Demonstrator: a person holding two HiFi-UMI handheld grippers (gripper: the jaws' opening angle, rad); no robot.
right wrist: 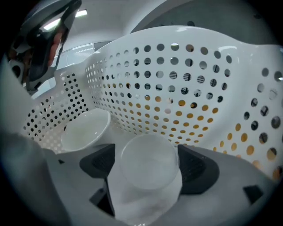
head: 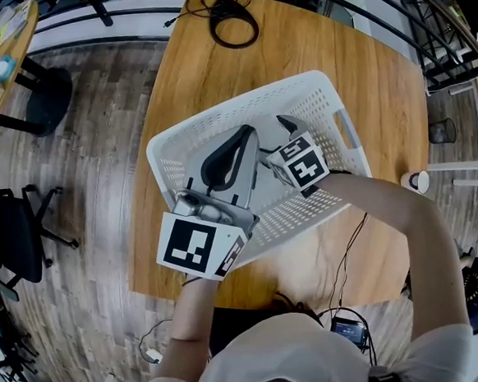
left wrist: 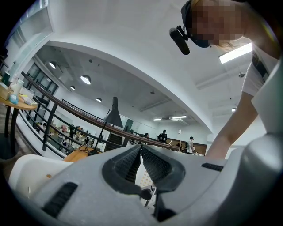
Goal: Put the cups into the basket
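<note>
Overhead, my right gripper [head: 288, 129] dips inside the basket [head: 314, 98], and my left gripper [head: 224, 162] hangs beside it. Left gripper view: jaws together, empty. Right gripper view: the cup [right wrist: 148, 165] sits between parted jaws, pads seemingly off it (another cup [right wrist: 86, 130] lies ahead-left), so I should withdraw straight back.

Basket [head: 314, 102] and cable [head: 226, 7] on wooden table [head: 380, 101]

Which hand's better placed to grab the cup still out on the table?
Right. That cup stands on the table's right side, just beyond the right arm; the right gripper only needs to leave its clear cup in the basket. The left gripper, shut, sits farther away.
</note>
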